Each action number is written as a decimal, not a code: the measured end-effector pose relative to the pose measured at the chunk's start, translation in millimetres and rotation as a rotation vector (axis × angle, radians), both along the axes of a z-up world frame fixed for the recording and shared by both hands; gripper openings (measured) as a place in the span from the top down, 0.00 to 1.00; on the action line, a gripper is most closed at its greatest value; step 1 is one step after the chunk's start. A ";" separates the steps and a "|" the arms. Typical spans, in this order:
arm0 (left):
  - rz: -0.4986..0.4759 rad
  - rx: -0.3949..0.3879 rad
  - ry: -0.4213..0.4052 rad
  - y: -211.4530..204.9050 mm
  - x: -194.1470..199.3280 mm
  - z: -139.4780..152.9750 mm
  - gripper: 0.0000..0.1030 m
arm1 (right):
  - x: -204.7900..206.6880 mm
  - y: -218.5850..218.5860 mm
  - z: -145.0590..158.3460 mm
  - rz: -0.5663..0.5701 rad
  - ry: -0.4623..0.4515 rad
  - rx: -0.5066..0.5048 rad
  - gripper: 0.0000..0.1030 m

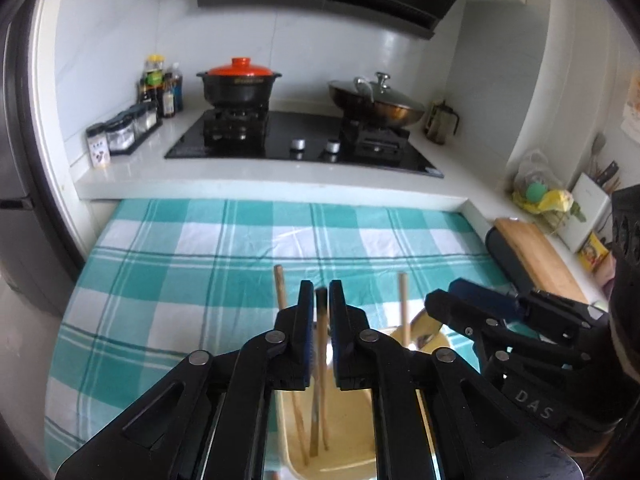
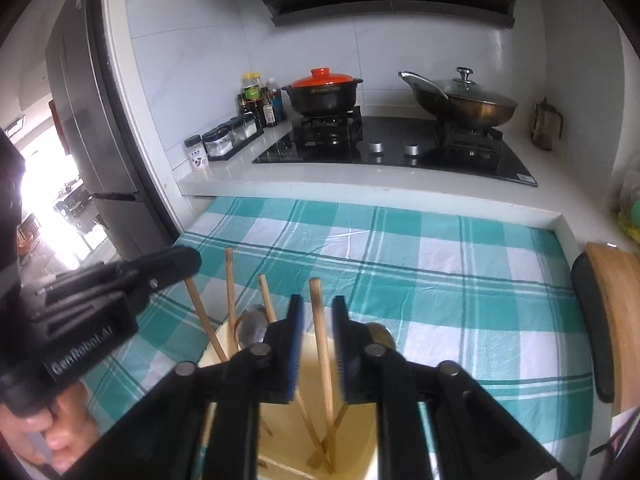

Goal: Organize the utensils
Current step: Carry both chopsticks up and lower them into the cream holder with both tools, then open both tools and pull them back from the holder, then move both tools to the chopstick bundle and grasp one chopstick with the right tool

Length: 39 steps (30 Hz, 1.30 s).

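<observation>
In the left wrist view, the left gripper (image 1: 321, 300) hung over a yellow holder (image 1: 344, 432) on a green checked cloth (image 1: 200, 248). Its fingers were a little apart. A dark-tipped chopstick (image 1: 321, 360) stood in the gap between them, its lower end down in the holder. I could not tell if the pads pressed on it. More chopsticks (image 1: 403, 308) stood on both sides of the fingers. The right gripper (image 1: 472, 300) was just to the right.

In the right wrist view, the right gripper (image 2: 317, 312) was over the same holder (image 2: 352, 420). Its fingers were a little apart too. One chopstick (image 2: 320, 340) stood between them, and the pads did not seem to touch it. A spoon (image 2: 252, 324) and other chopsticks (image 2: 229, 292) stood left of the fingers. The left gripper (image 2: 176, 264) was further left.
</observation>
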<state>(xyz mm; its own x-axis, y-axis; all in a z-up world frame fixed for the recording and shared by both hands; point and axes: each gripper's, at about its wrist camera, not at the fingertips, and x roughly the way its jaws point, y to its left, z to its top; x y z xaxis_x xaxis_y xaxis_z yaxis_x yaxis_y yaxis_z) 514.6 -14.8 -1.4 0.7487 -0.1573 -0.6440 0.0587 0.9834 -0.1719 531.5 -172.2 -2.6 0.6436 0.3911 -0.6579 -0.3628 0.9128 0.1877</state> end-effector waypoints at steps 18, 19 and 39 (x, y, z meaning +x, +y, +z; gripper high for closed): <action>-0.167 0.211 0.106 43.4 -237.8 -5.8 0.15 | -216.9 -44.8 7.6 0.058 -0.072 -0.110 0.51; -0.172 0.189 0.112 41.7 -250.9 -10.7 0.15 | -229.8 -47.7 0.8 0.048 -0.070 -0.121 0.50; -0.075 -0.014 0.077 15.4 -353.4 -83.0 0.12 | -385.4 -51.2 -87.7 -0.127 -0.080 -0.110 0.50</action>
<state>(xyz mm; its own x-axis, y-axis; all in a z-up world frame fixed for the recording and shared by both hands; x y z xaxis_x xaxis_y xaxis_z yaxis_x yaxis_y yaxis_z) 161.2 0.6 -84.4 0.6830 -0.2199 -0.6966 0.1177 0.9743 -0.1922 146.1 -223.4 -90.3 0.7356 0.2319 -0.6365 -0.2528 0.9657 0.0597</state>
